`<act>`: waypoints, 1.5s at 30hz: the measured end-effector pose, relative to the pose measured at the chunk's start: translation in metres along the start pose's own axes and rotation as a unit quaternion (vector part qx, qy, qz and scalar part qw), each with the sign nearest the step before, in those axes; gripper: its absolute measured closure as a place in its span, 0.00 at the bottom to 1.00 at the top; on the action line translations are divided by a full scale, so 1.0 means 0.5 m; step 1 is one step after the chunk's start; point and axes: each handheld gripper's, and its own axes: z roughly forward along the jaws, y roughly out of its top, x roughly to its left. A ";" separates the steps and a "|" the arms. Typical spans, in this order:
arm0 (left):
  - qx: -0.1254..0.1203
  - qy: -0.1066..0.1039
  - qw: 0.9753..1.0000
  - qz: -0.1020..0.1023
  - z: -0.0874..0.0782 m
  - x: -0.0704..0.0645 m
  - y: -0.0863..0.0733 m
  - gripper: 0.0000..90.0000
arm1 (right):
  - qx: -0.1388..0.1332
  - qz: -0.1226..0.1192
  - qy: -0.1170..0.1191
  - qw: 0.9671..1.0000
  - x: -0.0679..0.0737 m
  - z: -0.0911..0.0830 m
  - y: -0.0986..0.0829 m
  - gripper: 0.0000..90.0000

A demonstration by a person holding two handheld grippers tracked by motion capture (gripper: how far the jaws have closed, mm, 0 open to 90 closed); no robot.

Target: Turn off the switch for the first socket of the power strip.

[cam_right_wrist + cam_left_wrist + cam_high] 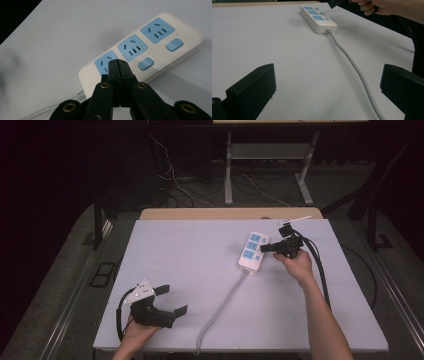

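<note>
A white-covered table (200, 270) is seen from above, with a white three-socket power strip (251, 251) lying right of centre, its grey cord (220, 305) trailing to the near edge. The left gripper (170, 301) is held wide open and empty near the front left corner. The right gripper (117, 65) is closed on nothing, tips poised over the socket nearest the cord. If a blue switch (146, 63) is meant, the closed tips should be shifted sideways and pressed straight down.

Both grippers are built in black with brass-ringed screw holes, the left gripper (169, 301) topped by a grey three-cornered plate (140, 292), the right gripper (266, 248) trailed by a black cable (320, 270).
</note>
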 end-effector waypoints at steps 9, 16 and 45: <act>-0.002 0.001 1.000 -0.005 -0.003 0.005 -0.001 0.00 | 0.009 0.002 0.001 1.000 -0.001 0.021 -0.004 1.00; -0.002 0.001 1.000 -0.005 -0.003 0.006 -0.001 0.00 | 0.017 0.005 0.003 1.000 -0.003 0.040 -0.011 1.00; 0.002 -0.005 1.000 0.000 0.002 0.005 -0.001 0.00 | 0.008 -0.036 -0.017 0.999 0.003 0.054 -0.032 1.00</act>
